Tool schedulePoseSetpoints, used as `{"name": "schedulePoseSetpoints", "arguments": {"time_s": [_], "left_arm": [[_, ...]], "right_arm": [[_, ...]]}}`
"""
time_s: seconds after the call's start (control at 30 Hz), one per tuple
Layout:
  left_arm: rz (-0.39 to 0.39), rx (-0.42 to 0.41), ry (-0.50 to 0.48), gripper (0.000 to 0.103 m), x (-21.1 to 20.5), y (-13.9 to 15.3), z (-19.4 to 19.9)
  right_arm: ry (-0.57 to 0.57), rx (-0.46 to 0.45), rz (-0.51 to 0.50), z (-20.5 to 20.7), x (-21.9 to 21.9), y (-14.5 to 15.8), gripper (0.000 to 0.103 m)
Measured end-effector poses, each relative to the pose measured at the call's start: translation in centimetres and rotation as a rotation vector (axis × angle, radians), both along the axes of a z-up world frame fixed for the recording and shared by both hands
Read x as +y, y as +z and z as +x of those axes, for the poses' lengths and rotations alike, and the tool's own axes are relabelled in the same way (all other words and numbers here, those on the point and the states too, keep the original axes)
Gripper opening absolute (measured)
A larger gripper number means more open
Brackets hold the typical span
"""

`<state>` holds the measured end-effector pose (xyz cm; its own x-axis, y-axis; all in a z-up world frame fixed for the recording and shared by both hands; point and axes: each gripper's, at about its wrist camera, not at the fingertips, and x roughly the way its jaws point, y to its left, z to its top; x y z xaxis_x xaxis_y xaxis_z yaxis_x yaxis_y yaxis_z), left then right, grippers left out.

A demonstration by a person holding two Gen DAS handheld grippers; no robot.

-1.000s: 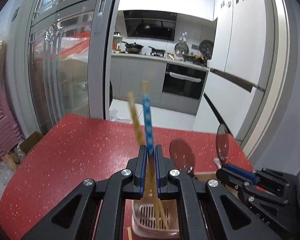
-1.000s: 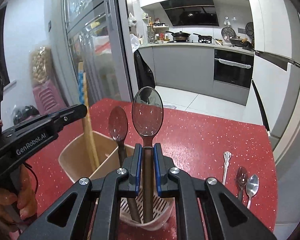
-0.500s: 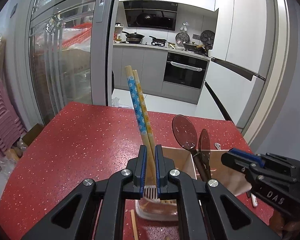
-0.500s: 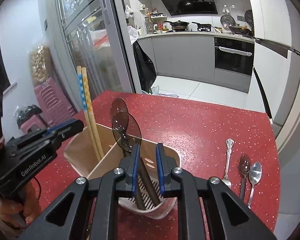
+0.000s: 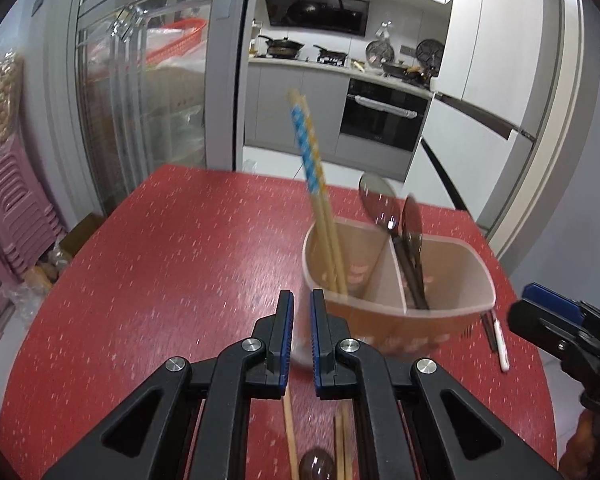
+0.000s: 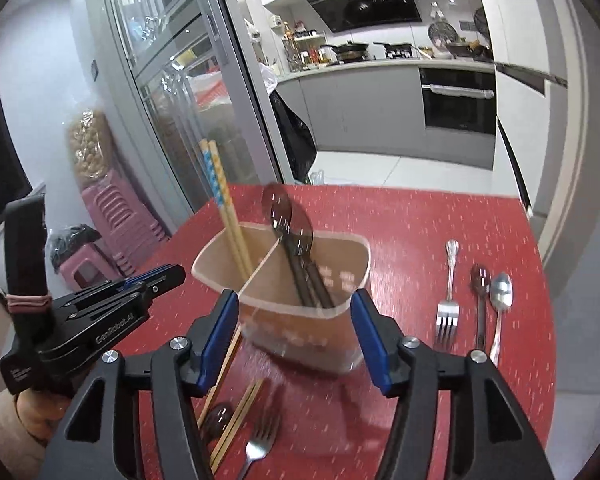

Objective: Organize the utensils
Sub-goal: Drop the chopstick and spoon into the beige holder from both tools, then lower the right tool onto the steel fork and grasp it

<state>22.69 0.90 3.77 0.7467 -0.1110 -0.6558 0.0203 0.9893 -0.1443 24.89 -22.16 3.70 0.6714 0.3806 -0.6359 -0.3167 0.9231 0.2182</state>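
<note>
right gripper (image 6: 294, 334) fingers spreading apart, grasping nothing, left gripper (image 5: 298, 330) fingers sitting clenched and empty, spoons (image 6: 290, 224) and chopsticks (image 6: 224, 208) standing in holder (image 6: 340, 320) on red surface (image 6: 420, 220)

Black hand-held gripper (image 6: 294, 334), blue finger pads (image 6: 216, 338), silver screws, white "GenRobot.AI" lettering

- left gripper (image 5: 301, 312): jaws near-closed, nothing between them
- chopsticks (image 5: 320, 208) lean in holder (image 5: 452, 312), left compartment
- two dark spoons (image 5: 396, 232) in right compartment
- right gripper (image 5: 540, 312) at right edge
</note>
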Motion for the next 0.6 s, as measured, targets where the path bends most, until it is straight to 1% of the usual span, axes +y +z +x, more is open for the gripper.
{"name": "schedulePoseSetpoints", "arguments": {"time_s": [0.3, 0.43, 0.47, 0.5, 0.53, 0.6], "left_arm": [[0.014, 0.053, -0.002, 0.033, 1.0, -1.7, -4.1], [0.003, 0.081, 0.005, 0.033, 2.0, -2.9, -5.8], [0.000, 0.087, 0.007, 0.040, 2.2, -3.2, -6.1], [-0.003, 0.095, 0.011, 0.059, 2.5, -3.5, -6.4], [-0.001, 0.108, 0.022, 0.103, 2.9, -3.8, -6.6], [0.020, 0.090, 0.051, 0.103, 3.4, -4.4, -7.3]], "right_arm": [[-0.051, 0.126, 0.026, -3.4, -0.6, -2.2, 0.065], [-0.082, 0.172, 0.024, -4.5, -0.9, -3.0, 0.065], [-0.085, 0.182, 0.023, -4.8, -0.9, -3.2, 0.067], [-0.088, 0.193, 0.022, -4.9, -0.9, -3.3, 0.069], [-0.090, 0.208, 0.019, -5.2, -0.9, -3.6, 0.074], [-0.096, 0.234, 0.018, -5.7, -0.8, -4.1, 0.076]]}}
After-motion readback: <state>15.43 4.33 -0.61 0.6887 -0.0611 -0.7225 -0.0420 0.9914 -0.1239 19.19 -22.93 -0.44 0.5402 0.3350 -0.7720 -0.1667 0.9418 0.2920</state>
